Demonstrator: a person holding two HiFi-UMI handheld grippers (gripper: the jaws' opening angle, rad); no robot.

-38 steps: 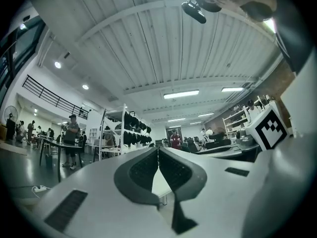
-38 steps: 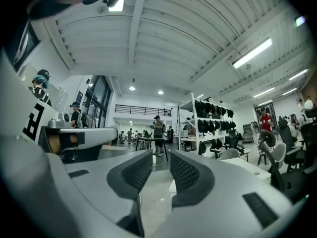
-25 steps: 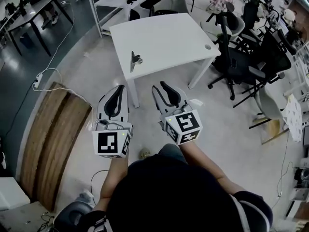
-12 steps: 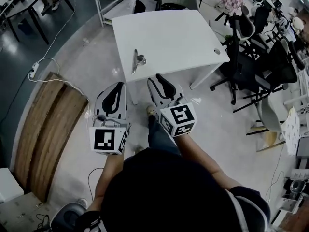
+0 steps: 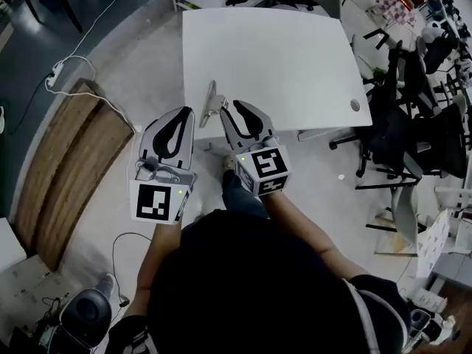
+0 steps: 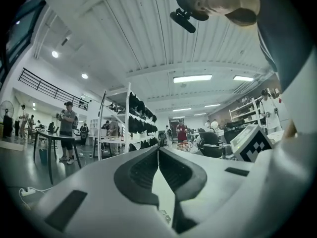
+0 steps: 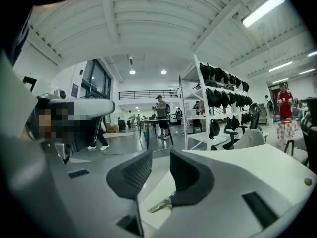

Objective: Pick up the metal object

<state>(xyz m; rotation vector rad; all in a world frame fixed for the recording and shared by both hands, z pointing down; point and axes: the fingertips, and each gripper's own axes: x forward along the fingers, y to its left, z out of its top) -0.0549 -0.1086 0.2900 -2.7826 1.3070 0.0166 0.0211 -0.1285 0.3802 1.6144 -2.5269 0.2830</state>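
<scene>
Now we see the metal object [image 5: 212, 103] lying at the table [image 5: 295, 57] edge, centre frame. Our right claw [image 5: 234, 112] hangs just beside it, spread and empty, presumably ready to straddle it. The left claw [image 5: 183, 116] is pinched closed, idle.

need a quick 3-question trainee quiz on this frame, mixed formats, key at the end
1. True or false: the right gripper is shut on the metal object.
2. Where does the metal object lie? A) on the floor; B) on the white table, near the corner closest to the grippers; C) on a chair seat.
3. Fill in: the jaws of the left gripper are ___ (open/shut).

Key:
1. False. Its jaws stand apart, and the object lies on the table ahead of them, not gripped.
2. B.
3. Shut.
</scene>
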